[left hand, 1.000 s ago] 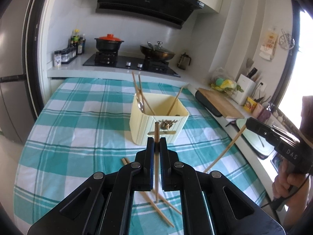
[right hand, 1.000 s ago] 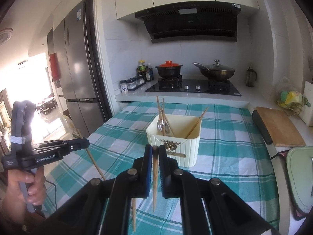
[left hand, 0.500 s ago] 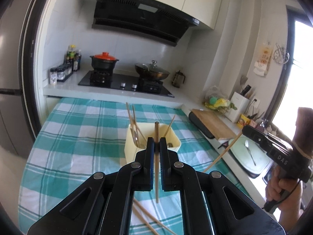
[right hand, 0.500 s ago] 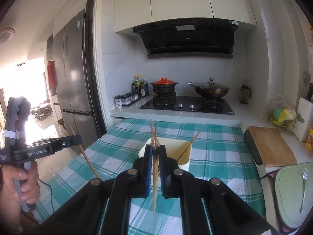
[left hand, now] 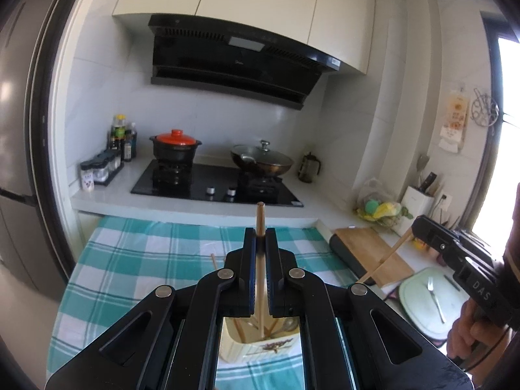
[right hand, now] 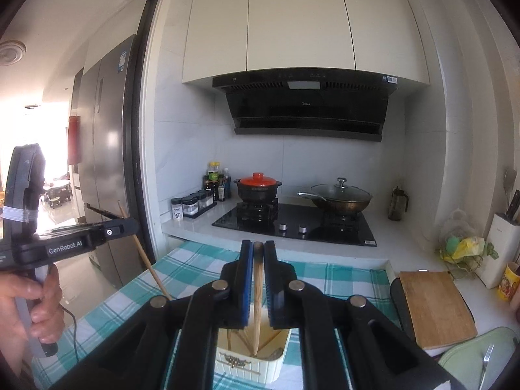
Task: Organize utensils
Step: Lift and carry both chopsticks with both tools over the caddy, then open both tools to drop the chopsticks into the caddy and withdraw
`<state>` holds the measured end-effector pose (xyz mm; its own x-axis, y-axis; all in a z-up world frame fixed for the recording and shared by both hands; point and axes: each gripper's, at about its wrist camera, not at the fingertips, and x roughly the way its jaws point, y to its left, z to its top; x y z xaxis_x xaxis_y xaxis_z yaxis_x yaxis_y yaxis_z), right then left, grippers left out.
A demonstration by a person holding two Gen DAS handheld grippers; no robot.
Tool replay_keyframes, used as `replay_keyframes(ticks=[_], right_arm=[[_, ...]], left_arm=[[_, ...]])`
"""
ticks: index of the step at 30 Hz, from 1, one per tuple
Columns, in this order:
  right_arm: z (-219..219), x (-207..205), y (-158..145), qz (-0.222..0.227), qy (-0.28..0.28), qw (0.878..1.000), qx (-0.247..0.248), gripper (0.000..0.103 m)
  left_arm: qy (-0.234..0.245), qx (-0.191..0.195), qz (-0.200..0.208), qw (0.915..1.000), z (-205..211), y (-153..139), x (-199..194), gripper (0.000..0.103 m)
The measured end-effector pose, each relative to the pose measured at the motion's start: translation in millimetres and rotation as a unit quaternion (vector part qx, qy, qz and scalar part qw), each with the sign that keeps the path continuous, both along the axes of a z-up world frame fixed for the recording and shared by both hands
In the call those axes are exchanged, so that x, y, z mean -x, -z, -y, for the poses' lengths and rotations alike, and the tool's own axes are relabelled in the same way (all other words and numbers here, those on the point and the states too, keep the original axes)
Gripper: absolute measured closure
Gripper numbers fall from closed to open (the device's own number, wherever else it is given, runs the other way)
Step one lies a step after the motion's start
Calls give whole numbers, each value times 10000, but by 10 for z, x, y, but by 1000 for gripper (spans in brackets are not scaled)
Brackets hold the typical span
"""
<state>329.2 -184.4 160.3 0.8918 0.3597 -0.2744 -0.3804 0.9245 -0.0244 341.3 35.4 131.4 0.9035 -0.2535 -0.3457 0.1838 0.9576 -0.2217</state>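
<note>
Wooden chopstick pinched upright by left fingers | right fingers pinching another chopstick | both over holder

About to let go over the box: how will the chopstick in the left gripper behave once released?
The chopstick looks like a thin, stiff wooden rod, so it should drop straight rather than bend. Its lower tip is already inside the cream utensil box, so it will likely lean against a wall or the other sticks. The left gripper pinches it upright.
</note>
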Motion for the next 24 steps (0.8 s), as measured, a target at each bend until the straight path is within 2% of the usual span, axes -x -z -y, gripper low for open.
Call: replay_keyframes(ticks=[6, 12, 19, 20, 21, 22, 23, 24], right_arm=[[-101, -411, 244, -241, -179, 9996, -1, 96], [-200, -829, 663, -1029, -381, 9939, 136, 96], [-327, -1330, 1103, -1883, -470, 9809, 127, 95], [-329, -1390, 1134, -1942, -453, 9799, 73, 95], [-330, -1438, 1150, -1970, -431, 9795, 28, 91], [-319, -1469, 1148, -1956, -396, 9799, -19, 79], [-294, -1472, 1124, -1900, -350, 9811, -94, 69], [-263, -1461, 1088, -1835, -307, 9824, -174, 66]], left_arm=[[43, -194, -336, 9992, 184, 260, -429, 100], [252, -376, -886, 9950, 328, 590, -774, 100], [197, -295, -1518, 9878, 384, 938, -1155, 99], [165, -259, -1577, 9870, 366, 961, -1189, 94], [127, -215, -1623, 9864, 333, 974, -1208, 81], [69, -182, -1634, 9864, 298, 973, -1209, 73], [-1, -151, -1605, 9869, 251, 948, -1175, 58], [-39, -139, -1548, 9878, 208, 922, -1137, 48]])
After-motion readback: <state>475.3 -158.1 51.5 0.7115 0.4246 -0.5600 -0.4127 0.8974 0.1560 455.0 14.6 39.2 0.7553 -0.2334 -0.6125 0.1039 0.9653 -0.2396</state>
